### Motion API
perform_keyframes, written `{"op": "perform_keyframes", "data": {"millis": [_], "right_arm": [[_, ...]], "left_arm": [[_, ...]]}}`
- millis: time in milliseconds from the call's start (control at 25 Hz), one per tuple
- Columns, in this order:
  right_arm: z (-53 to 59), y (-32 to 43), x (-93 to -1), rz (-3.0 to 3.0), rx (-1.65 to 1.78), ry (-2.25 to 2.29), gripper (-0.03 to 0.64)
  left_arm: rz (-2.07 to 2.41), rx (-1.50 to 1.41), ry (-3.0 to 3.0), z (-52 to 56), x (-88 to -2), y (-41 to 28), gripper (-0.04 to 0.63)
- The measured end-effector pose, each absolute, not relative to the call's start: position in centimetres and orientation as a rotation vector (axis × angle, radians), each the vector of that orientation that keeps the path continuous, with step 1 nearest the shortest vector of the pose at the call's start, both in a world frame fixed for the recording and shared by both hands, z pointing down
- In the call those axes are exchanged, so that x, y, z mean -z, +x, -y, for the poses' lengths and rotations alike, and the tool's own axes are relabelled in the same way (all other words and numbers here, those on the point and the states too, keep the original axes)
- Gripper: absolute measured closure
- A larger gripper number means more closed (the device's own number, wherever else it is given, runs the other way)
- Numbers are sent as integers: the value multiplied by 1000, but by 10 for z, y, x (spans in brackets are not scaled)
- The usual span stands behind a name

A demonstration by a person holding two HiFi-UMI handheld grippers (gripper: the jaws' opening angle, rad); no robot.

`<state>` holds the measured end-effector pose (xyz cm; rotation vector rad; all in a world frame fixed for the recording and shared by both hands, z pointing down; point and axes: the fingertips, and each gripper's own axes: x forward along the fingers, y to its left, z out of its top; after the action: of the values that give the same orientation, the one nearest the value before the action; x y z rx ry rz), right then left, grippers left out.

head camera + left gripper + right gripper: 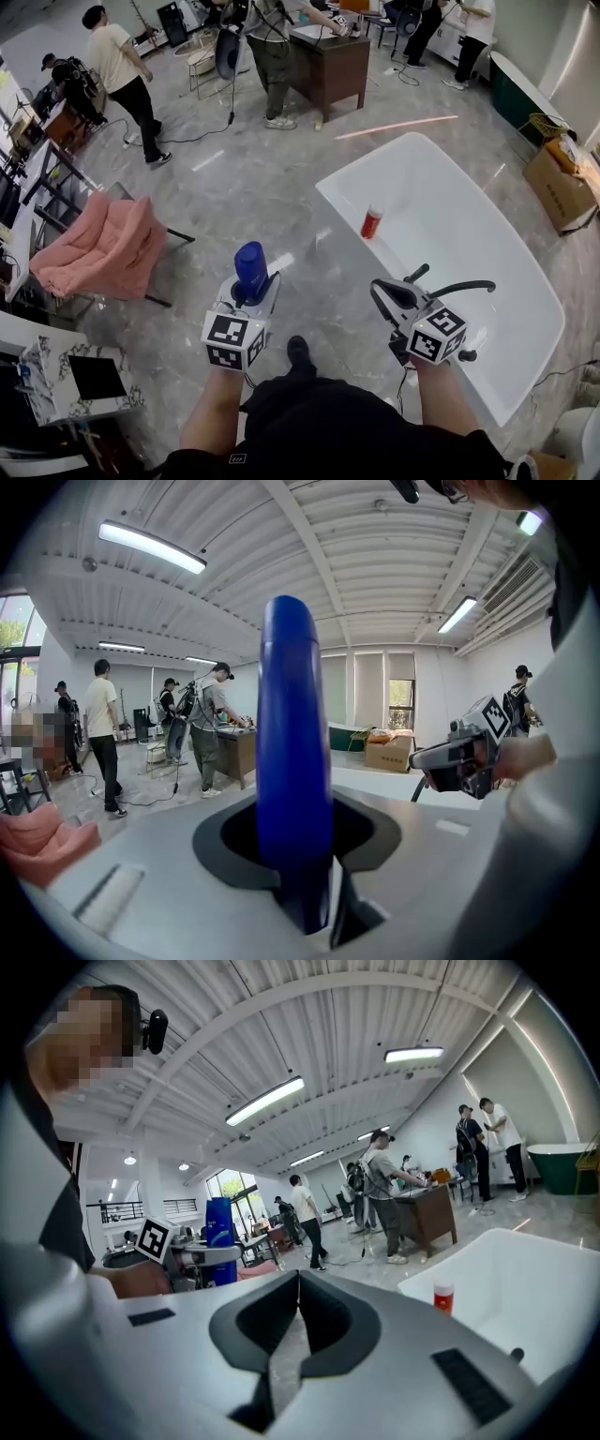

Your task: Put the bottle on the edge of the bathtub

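While the blue bottle (250, 265) is not yet at the tub, the scene reads from left to right as follows. At far left a pink padded chair (98, 246) stands on the grey floor (244, 187), well apart from the work. Next comes the left gripper (251, 284), its jaws clamped on the bottle's lower body. The bottle stands upright between them, rounded top uppermost; in the left gripper view it (293, 742) fills the gap and rises well above the jaws. The upright hold presumably lets the base be set flat on a narrow ledge without re-gripping. To its right the right gripper (382, 292) is carried at about the same level, jaws brought together on nothing. It appears to have no part in this step beyond keeping clear. In the head view it shows in front of the near-left rim of the white bathtub (450, 187), the destination. A red container (372, 222) with a white top stands by the tub's left rim; whether on the rim or just inside cannot be told. The bottle hangs over the floor, near that rim but left of it, so the carry seems unfinished. A cardboard box (562, 192) sits at far right.
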<state>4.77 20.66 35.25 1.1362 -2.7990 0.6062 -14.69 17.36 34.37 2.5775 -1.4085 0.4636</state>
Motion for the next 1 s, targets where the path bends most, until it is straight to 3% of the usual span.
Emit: {"op": "perform_keyframes", "data": {"millis": [600, 1000], "right_arm": [[-106, -20, -350, 2720, -627, 1194, 604], [-47, 7, -361, 2722, -727, 1247, 604]], "left_arm": [[1308, -384, 2621, -68, -350, -205, 451], [1233, -314, 2624, -2, -353, -183, 451]]}}
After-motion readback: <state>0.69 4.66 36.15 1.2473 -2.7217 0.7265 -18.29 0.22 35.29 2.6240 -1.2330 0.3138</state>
